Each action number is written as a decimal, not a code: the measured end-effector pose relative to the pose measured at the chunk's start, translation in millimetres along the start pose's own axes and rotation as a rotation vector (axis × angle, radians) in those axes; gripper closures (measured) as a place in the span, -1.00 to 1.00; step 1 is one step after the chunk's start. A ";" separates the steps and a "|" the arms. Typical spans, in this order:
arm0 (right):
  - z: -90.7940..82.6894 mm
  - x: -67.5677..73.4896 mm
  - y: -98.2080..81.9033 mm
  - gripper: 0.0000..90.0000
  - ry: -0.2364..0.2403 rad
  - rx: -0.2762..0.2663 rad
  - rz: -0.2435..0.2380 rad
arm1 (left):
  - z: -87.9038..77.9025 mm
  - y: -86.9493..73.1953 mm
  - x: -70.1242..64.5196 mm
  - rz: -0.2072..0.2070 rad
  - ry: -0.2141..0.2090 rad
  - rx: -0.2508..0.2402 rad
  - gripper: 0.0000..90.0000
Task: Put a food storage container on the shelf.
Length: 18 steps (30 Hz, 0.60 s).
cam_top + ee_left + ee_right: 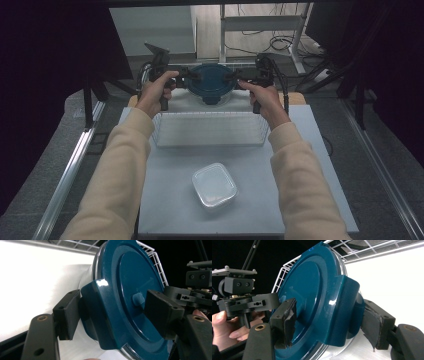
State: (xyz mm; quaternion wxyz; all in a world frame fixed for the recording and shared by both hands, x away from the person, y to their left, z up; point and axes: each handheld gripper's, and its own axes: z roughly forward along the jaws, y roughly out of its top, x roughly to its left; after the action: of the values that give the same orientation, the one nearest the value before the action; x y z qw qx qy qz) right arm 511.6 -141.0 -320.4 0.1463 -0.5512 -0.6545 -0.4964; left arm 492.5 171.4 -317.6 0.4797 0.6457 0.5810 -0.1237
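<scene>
At the far side of the desk (165, 210), beyond the wire basket (210, 129), left tongs (186, 75) and right tongs (241, 76) each pinch a latch tab of the round blue-lidded container (210, 82). It looks rigid, smooth, likely slippery; the tabs suit gripping.

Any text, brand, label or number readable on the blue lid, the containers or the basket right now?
No readable text anywhere.
Blue lid: a faint raised arrow-like line in the left gripper view, no letters legible.
Clear lidded container: no label visible.
White wire basket: no markings.
</scene>
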 end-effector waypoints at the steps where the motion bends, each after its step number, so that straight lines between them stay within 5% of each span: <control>1: 0.0 -0.1 -0.1 -0.26 0.001 0.000 -0.001 | -0.3 -0.3 -0.1 0.005 0.004 0.000 -0.31; 4: -0.2 -0.7 -1.7 -0.30 0.005 -0.007 -0.016 | -0.1 -2.8 0.0 0.019 0.001 -0.022 -0.32; 5: 0.0 -0.1 -2.3 -0.36 0.001 -0.012 -0.022 | -1.5 -4.9 -1.3 0.047 0.028 -0.049 -0.34; 9: -5.3 9.8 -6.7 -0.69 -0.136 -0.064 -0.133 | -12.6 -12.1 -7.3 0.128 0.126 -0.130 -0.53; 12: -10.4 15.2 -14.3 -0.78 -0.143 -0.089 -0.181 | -24.6 -24.8 -11.0 0.180 0.097 -0.164 -0.60; 15: -16.0 24.5 -26.5 -0.82 -0.197 -0.106 -0.252 | -33.5 -39.8 -15.6 0.247 0.143 -0.161 -0.61; 18: -24.8 30.8 -40.7 -0.83 -0.237 -0.121 -0.300 | -41.0 -55.7 -18.5 0.267 0.148 -0.172 -0.61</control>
State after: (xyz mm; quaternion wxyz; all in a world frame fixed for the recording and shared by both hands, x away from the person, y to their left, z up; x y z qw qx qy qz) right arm 456.7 -139.3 -305.9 -0.0407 -0.5098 -0.7110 -0.4827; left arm 422.3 183.4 -310.0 0.5014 0.6809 0.5324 0.0391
